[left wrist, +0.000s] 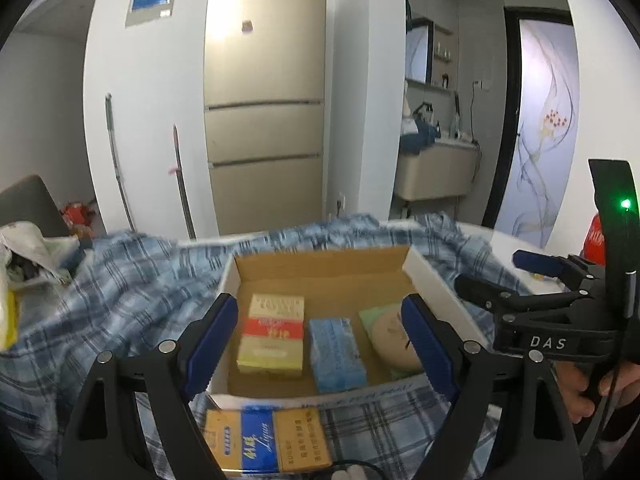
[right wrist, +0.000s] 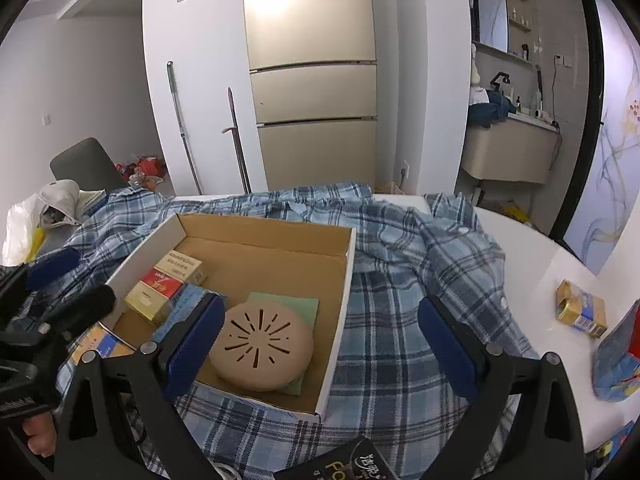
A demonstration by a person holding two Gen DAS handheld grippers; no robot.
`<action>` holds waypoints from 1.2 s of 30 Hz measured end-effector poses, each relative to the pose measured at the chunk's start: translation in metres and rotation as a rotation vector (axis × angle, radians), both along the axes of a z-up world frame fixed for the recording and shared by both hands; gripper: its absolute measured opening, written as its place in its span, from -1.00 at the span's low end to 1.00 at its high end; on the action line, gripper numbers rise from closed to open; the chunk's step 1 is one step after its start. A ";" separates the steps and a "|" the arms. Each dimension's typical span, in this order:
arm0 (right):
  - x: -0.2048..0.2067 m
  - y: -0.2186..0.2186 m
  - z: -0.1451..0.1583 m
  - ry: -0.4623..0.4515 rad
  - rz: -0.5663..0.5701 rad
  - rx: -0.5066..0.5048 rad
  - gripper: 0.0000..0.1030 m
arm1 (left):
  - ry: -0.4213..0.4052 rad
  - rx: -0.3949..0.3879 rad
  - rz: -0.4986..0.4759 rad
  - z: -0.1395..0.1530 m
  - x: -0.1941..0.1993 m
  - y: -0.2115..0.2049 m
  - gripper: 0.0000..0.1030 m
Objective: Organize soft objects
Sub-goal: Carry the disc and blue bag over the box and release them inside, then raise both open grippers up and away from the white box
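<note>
An open cardboard box [left wrist: 320, 268] [right wrist: 256, 248] sits on a blue plaid cloth [left wrist: 120, 292] [right wrist: 400, 320]. Inside lie a red and cream pack [left wrist: 272, 336] [right wrist: 164, 288], a blue sponge [left wrist: 336, 352], a green cloth [right wrist: 296, 304] and a tan round slotted pad [right wrist: 262, 350] [left wrist: 390, 340]. A blue and yellow Liqun pack [left wrist: 266, 440] lies on the cloth in front of the box. My left gripper [left wrist: 320, 348] is open and empty above the box's near edge. My right gripper [right wrist: 324, 344] is open and empty over the box's right side.
A small yellow pack [right wrist: 580, 312] and a blue pouch [right wrist: 616, 364] lie on the white table at the right. A dark pack [right wrist: 348, 464] lies at the near edge. Plastic bags [right wrist: 44, 208] sit at the left. A fridge [right wrist: 312, 72] stands behind.
</note>
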State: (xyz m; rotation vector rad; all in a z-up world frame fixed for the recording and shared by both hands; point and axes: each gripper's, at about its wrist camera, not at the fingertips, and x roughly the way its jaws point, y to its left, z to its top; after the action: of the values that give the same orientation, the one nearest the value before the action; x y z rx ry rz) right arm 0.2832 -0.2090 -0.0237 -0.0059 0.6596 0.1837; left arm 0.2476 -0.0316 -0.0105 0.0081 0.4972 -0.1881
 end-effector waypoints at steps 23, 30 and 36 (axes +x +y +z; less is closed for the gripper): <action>-0.110 -0.027 0.130 -0.342 0.055 0.095 1.00 | -0.358 -0.063 -0.025 0.137 -0.147 0.005 1.00; -0.136 -0.033 0.131 -0.387 0.027 0.081 1.00 | -0.324 -0.077 -0.004 0.119 -0.161 0.000 1.00; -0.135 -0.038 0.107 -0.320 0.024 0.070 1.00 | -0.290 -0.109 0.022 0.098 -0.164 0.003 1.00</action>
State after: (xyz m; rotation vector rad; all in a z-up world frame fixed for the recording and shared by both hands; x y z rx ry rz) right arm 0.1487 -0.2470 0.0834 0.0235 0.3342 0.2233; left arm 0.0832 -0.0290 0.0874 -0.0762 0.1971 -0.1883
